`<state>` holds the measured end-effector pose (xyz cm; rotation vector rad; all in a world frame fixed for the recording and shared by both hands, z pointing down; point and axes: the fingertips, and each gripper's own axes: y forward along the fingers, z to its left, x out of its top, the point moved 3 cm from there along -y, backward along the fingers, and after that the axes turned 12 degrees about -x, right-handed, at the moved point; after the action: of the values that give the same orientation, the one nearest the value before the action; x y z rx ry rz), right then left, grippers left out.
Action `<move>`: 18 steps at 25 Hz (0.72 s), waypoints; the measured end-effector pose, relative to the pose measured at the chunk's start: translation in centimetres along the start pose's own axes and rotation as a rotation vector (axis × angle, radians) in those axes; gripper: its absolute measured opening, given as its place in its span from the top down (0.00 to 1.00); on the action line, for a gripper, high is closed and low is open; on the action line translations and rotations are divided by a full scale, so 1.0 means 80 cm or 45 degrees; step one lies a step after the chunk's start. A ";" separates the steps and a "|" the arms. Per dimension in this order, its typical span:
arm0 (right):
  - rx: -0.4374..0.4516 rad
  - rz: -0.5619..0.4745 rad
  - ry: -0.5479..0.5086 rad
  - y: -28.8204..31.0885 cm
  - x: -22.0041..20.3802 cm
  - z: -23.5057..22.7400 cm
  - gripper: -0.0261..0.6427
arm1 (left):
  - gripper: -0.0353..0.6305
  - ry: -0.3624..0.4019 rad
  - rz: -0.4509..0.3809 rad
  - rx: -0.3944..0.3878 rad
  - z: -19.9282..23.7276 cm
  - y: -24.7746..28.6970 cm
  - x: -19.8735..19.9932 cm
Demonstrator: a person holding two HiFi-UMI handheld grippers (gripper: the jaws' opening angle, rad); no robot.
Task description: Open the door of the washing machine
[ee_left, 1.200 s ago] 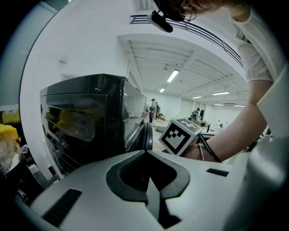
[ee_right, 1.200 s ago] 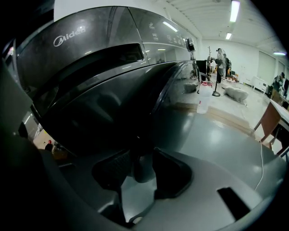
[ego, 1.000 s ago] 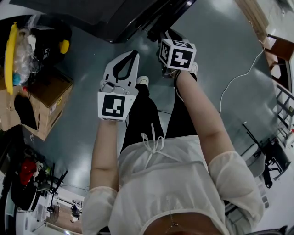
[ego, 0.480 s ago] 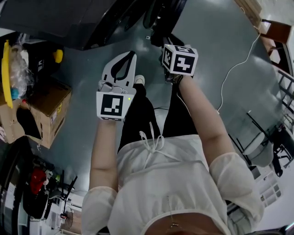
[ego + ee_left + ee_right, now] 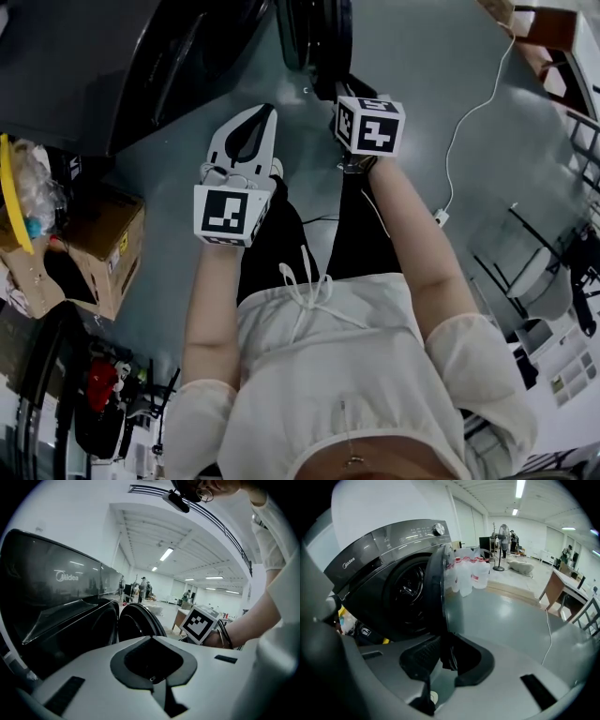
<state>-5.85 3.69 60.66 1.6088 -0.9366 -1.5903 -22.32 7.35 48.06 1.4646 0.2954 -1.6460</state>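
While the jaws of my right tongs (image 5: 449, 654) have just been closing, the rim of the door (image 5: 440, 590) stands between them. They are now narrow and grip this rim from both sides. In the right gripper view I see the door edge-on. It is swung well away from the front of the washing machine (image 5: 384, 555), so the round dark mouth of the drum is uncovered at the left of it.

My left tongs (image 5: 268, 112) are closed, tip on tip, and nothing is between their jaws. They hang free in the air, to the left of the right tongs and apart from the door.

In the head view the right tongs are mostly hidden under their marker cube (image 5: 367, 125), which is just below the dark ring of the door at the top of the picture. The machine is dark grey, with a knob and a panel along the top of its front.

Behind the glass of the door some water bottles (image 5: 468, 576) stand close together, and farther back there is a standing fan (image 5: 503, 531). The floor (image 5: 501, 616) is grey and shiny. A white cable (image 5: 466, 127) lies across it at my right side. At my left side a cardboard box (image 5: 103, 239) stands on the floor, near the machine.
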 end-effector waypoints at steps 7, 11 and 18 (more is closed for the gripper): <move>-0.033 0.003 -0.019 0.008 0.017 -0.096 0.84 | 0.91 0.017 0.026 -0.038 -0.038 0.077 0.022; -0.022 0.023 -0.047 0.015 0.031 -0.145 0.83 | 0.91 0.000 0.032 -0.042 -0.054 0.119 0.037; 0.010 0.064 -0.100 0.031 0.065 -0.224 0.82 | 0.91 -0.059 0.012 -0.031 -0.082 0.209 0.080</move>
<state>11.98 -2.43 60.57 1.5258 -1.0181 -1.6268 -5.11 -0.71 46.71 1.4059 0.2814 -1.6607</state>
